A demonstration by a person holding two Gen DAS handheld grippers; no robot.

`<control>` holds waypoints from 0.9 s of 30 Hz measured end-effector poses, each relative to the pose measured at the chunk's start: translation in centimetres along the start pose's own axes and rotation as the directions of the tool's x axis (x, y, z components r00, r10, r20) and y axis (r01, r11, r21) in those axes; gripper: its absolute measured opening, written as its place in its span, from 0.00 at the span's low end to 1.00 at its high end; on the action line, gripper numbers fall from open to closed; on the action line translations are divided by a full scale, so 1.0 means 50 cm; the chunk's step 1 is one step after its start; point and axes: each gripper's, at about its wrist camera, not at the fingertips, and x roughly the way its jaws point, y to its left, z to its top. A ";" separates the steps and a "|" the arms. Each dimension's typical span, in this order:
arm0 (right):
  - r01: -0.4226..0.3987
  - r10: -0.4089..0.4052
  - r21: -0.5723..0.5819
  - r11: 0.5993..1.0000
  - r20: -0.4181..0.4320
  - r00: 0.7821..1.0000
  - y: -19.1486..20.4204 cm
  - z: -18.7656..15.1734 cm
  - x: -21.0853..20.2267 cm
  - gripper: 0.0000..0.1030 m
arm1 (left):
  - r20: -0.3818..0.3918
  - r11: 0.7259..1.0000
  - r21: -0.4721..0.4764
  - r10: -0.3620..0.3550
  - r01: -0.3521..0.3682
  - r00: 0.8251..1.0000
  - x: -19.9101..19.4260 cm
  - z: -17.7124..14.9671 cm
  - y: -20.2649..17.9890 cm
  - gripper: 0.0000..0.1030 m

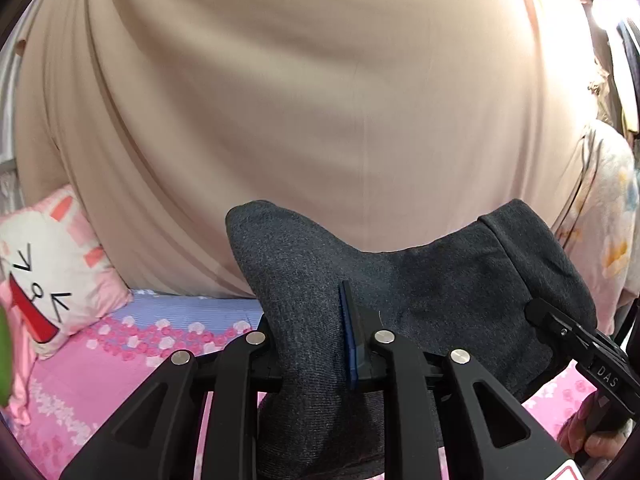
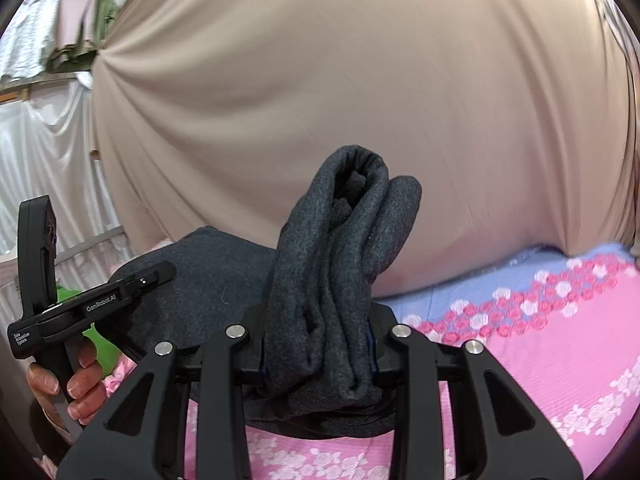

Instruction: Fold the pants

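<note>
left wrist view: dark grey pants (image 1: pixel 400 288) bunched between the left gripper (image 1: pixel 316 344) pads, blue pad face pressed against the fabric, so clamped on a fold of cloth rather than standing apart; right gripper (image 1: pixel 560 332) entering at the far right edge, gripping the same garment at its hemmed end, with part of a hand (image 1: pixel 596 436) below it. right wrist view: thick roll of several layers of the pants (image 2: pixel 336 264) standing up between the right gripper (image 2: pixel 320 356) pads, squeezed from both sides, so closed on the cloth; left gripper (image 2: pixel 100 300) seen from the side at the left, held by a hand (image 2: pixel 68 384), biting the other end of the span. garment held up between the two tools, stretched as a short sagging bridge above the pink floral bedsheet (image 2: pixel 560 352), lower part hanging down toward it; whether any cloth touches the sheet, not clear. beige curtain (image 1: pixel 320 100) filling the background, cartoon pillow (image 1: pixel 52 264) at the left on the bed. judged step: carrying an already doubled pair across the bed, mid-fold or on the way to laying it down. next move, as a guess: lowering both ends together onto the sheet, keeping the span taut and level so the layers land aligned, then letting go evenly; risk of the thick roll slipping out of the right pads or the layers skewing if one side drops first
</note>
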 end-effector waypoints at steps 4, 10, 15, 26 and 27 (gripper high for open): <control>0.250 -0.252 -0.033 0.968 -0.105 0.962 -0.105 -0.101 0.097 0.60 | -0.142 0.999 -0.042 -0.004 -0.002 0.990 0.148 -0.091 0.044 0.77; 0.239 -0.232 0.005 0.971 -0.221 0.947 -0.155 -0.185 0.084 0.37 | -0.348 0.975 -0.151 0.103 -0.164 0.932 0.243 -0.245 0.147 0.68; 0.111 -0.122 -0.056 0.992 -0.283 0.951 -0.088 -0.170 0.163 0.15 | -0.347 0.987 -0.102 0.078 -0.121 0.935 0.244 -0.239 0.084 0.69; 0.176 -0.147 0.042 0.984 -0.381 0.913 -0.166 -0.215 0.194 0.03 | -0.435 0.987 -0.040 0.123 -0.156 0.892 0.314 -0.313 0.047 0.69; 0.173 -0.150 0.025 0.985 -0.385 0.911 -0.159 -0.220 0.197 0.03 | -0.433 0.987 -0.039 0.124 -0.156 0.893 0.314 -0.314 0.047 0.69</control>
